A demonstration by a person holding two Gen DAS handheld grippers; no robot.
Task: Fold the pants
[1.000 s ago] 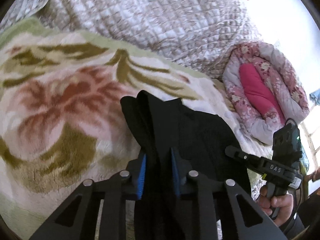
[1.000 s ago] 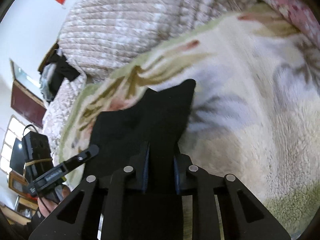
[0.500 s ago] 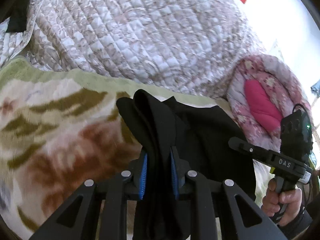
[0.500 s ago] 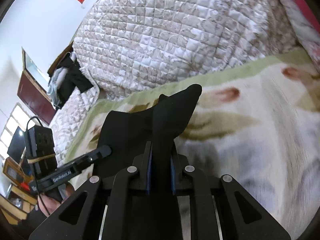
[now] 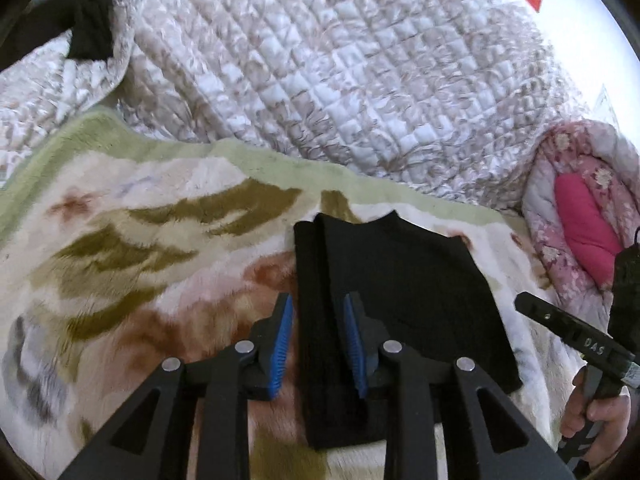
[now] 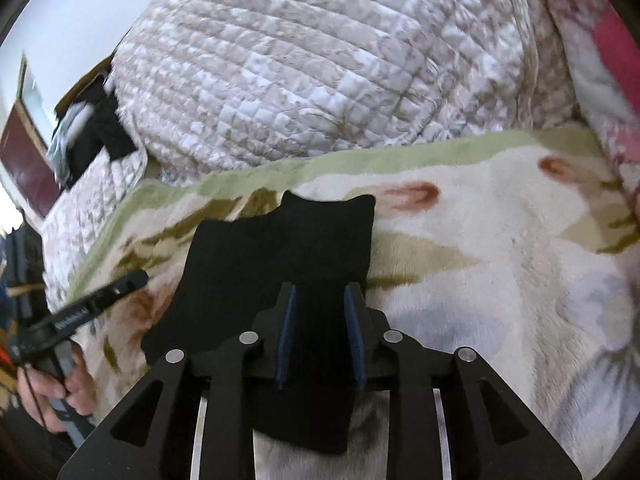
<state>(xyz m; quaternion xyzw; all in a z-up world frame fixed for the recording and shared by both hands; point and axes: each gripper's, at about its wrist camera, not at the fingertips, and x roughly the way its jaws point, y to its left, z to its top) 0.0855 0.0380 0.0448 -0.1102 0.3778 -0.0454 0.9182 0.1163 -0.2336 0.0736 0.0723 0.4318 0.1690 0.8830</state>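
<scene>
Now black pants (image 5: pixel 400 300) lie flat as compact folded rectangle on floral blanket (image 5: pixel 120 240) — half second ago both ends hung pinched and lifted. Left gripper (image 5: pixel 319 340) jaws parted, straddling left edge fold; right gripper (image 6: pixel 320 334) jaws likewise spread over right edge, no grip. Release just made — fold looks laid down, likely final smoothing left. Quilted bedding (image 5: pixel 340 60) heaped behind.

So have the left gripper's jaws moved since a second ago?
Yes. The left gripper has opened: its blue pads now stand apart from the black pants lying on the floral blanket.
</scene>
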